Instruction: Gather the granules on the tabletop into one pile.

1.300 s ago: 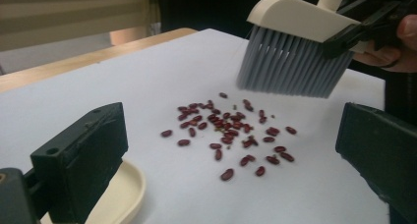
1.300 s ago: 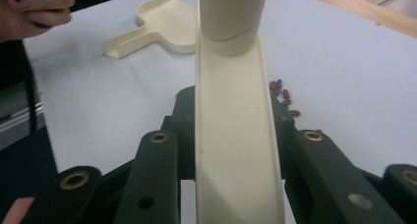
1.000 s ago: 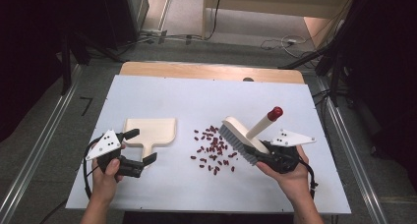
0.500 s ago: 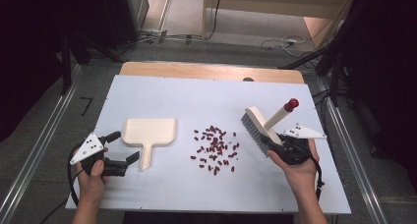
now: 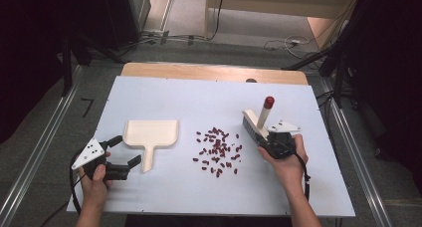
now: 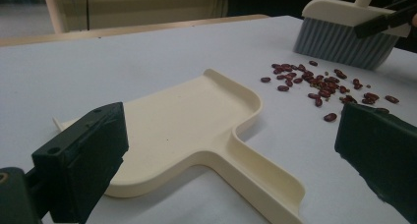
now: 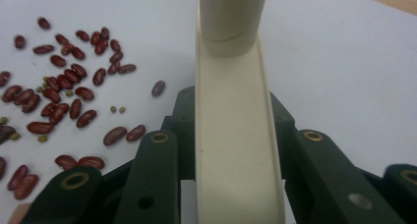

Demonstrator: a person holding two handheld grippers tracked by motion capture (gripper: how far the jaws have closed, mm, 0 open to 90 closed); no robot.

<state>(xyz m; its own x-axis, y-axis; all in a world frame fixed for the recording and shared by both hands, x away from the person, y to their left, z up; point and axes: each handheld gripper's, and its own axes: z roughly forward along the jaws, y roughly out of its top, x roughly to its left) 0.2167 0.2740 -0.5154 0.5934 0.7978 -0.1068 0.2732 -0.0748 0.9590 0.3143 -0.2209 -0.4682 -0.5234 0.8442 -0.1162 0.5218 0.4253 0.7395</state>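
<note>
At the left edge of the white table top we find the left gripper, its jaws spread wide and empty, one either side of the handle of the cream dustpan but apart from it; the left gripper view suggests the jaws are lined up to close on that handle. The left hand lies low near the table's front edge, forearm coming straight in from below. The dustpan lies flat with its handle toward the person, and we judge that it is placed there to receive the sweepings. Between it and the brush lies the scatter of red kidney beans, with a few small green ones among them. To the right, the right gripper is clamped on the cream head of the brush, bristles down just beside the beans, red-tipped handle tilted up and away. The right hand grips from behind, wrist angled toward the pile.
</note>
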